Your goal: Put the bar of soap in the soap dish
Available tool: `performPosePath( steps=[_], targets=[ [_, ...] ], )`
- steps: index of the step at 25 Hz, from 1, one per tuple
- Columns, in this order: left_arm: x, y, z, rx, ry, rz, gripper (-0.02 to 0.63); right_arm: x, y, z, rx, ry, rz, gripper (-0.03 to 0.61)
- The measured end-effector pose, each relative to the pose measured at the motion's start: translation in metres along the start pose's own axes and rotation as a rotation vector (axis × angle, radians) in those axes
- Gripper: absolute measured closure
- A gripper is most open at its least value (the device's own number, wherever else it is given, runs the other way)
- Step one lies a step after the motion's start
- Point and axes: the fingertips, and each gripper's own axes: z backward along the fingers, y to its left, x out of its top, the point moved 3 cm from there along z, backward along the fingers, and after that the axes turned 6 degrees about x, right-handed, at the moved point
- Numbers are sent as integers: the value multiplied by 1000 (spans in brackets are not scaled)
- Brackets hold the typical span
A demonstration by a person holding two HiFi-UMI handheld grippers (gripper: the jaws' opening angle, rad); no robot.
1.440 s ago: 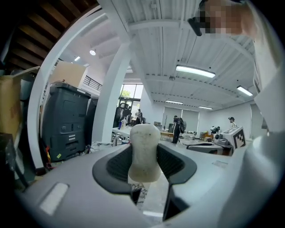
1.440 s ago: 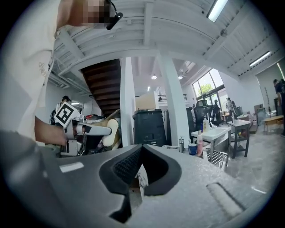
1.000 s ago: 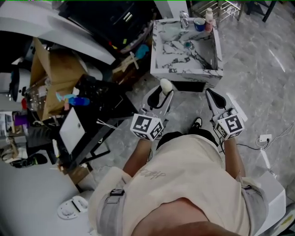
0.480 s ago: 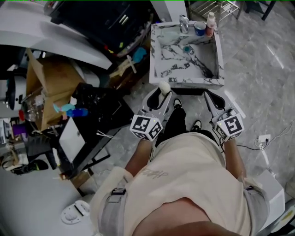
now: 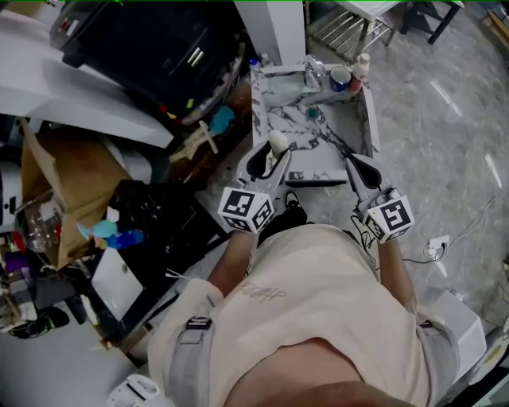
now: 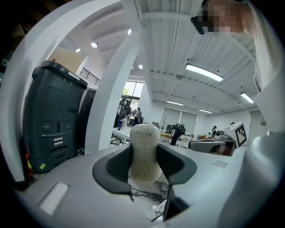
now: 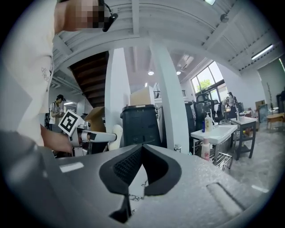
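Our left gripper [image 5: 271, 159] is clamped on the soap [image 5: 277, 142], upright at upper centre of the head view, against the sink's [image 5: 259, 111] lower left. Our right gripper [image 5: 356, 164], to its right, has its jaws together.

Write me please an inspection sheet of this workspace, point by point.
Surface: marble sink ahead of both grippers; faucet, cup and bottle at its far rim.
Job's things: bar of soap upright in the left gripper; soap dish not made out.
Clutter: cardboard box at left.
Grippers: left gripper shut on the bar of soap; right gripper shut, empty.
Cables: white cable on the floor at right.
Surroundings: black printer, metal rack.
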Motion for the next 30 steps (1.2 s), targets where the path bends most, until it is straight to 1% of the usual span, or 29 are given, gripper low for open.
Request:
performPosePath(
  steps=[7,12,16,20,25,30],
  targets=[
    [4,46,-37,-63,49,-13,416,3,-25,-38,-104,-10,-67,577],
    [4,67,-62,-75,77,-50,416,0,-33,-57,-115,8,-87,577],
    [8,75,-91,-96,97,-126,416,1,-53,-67,-112,5,-87,577],
    [2,82,-125,-123,175,-177,416,1,-73,-70,-81,-7,-115,577],
    [-18,92,-166,-133,282,-284,416,-3,-95,-74,-46,7,-115,577],
    [-39,111,-203,-127,401,-385,417,-8,-114,-71,-57,16,-126,577]
  ],
)
